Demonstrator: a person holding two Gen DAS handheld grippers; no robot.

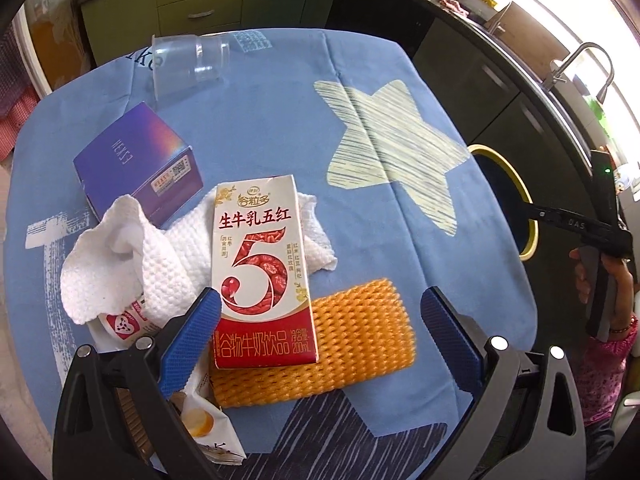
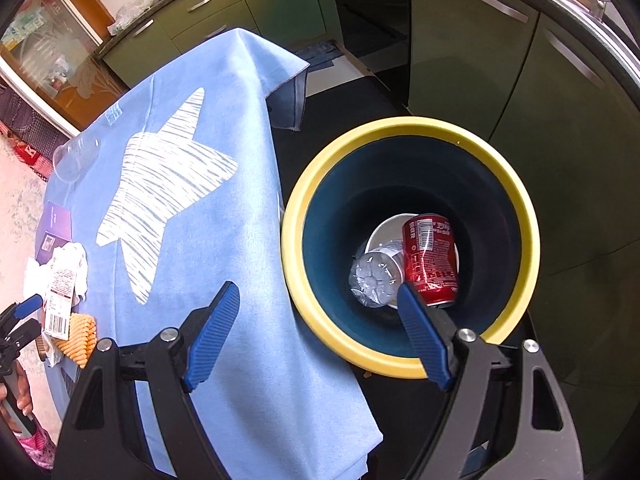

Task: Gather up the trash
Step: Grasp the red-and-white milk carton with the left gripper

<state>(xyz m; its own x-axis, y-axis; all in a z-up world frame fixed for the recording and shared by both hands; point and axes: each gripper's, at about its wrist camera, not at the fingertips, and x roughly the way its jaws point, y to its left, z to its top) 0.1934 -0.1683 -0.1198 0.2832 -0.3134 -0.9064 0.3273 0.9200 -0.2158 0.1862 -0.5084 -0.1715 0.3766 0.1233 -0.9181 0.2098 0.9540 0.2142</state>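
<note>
**Clearing a tabletop into a bin parked at its edge**

Covering the whole tabletop, a blue cloth (image 1: pixel 256 128) with star prints carries the rubbish that is left, and its far right corner hangs off the edge, so what it rests on is hidden. A yellow-rimmed bin (image 2: pixel 520 208) stands just beside the right edge, below the cloth's level, most likely so that pieces can be carried a short way and dropped in. It holds a red can (image 2: pixel 430 264), a crushed clear bottle (image 2: pixel 374 280) and a white cup beneath them.

Most remaining trash is heaped toward the near left corner. A purple box (image 1: pixel 136 164) sits behind a crumpled paper towel (image 1: pixel 120 260); a red-and-white milk carton (image 1: pixel 260 268) lies flat over the towel and over an orange foam net (image 1: pixel 360 340). A clear plastic cup (image 1: pixel 188 64) lies on its side at the far left edge, well apart from the heap.

Hovering over the carton's lower end, the left gripper (image 1: pixel 320 312) has its fingers spread wide, holding nothing; the carton looks like its target. Above the bin's mouth, the right gripper (image 2: pixel 320 304) also has its fingers apart and empty.
</note>
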